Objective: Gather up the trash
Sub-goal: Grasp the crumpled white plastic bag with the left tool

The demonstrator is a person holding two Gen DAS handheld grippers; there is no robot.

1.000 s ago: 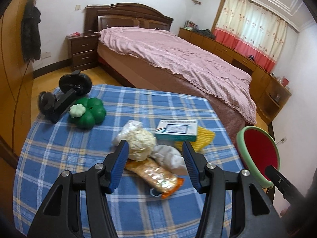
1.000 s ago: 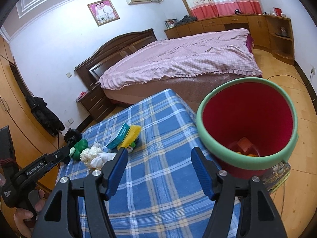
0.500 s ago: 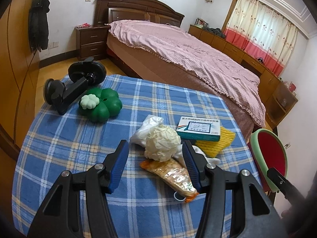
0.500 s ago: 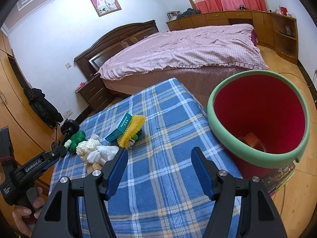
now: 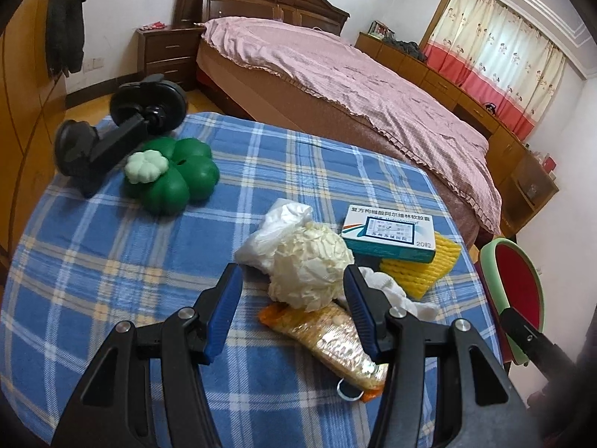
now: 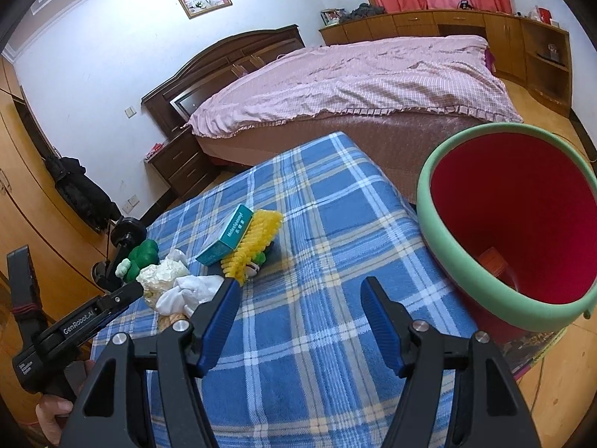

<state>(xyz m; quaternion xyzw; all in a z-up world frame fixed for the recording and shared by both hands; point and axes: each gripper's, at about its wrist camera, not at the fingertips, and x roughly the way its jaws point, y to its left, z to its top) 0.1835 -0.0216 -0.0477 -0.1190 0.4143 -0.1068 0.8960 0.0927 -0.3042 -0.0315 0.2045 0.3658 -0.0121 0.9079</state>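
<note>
A pile of trash lies on the blue plaid tablecloth (image 5: 112, 280): a crumpled cream paper ball (image 5: 309, 265), an orange snack wrapper (image 5: 335, 339), a white tissue (image 5: 388, 291) and a clear plastic bag (image 5: 276, 231). My left gripper (image 5: 291, 291) hangs open just short of the pile, and the paper ball shows between its fingers with gaps on both sides. My right gripper (image 6: 298, 298) stands open over bare cloth (image 6: 317, 224) with nothing between its fingers. The red bin with a green rim (image 6: 425, 201) stands off the table's right side, with an orange scrap (image 6: 492, 261) inside.
A teal medicine box (image 5: 388, 233) leans on a yellow foam net (image 5: 421, 268) behind the pile. At the far left of the table are a green clover-shaped object (image 5: 171, 175) and a black suction mount (image 5: 112, 130). A bed (image 5: 335, 74) stands beyond the table.
The left gripper has sunk and come closer to the trash pile; the paper ball now shows between its fingers. The right gripper has shifted left, so the bin sits further right in its view.
</note>
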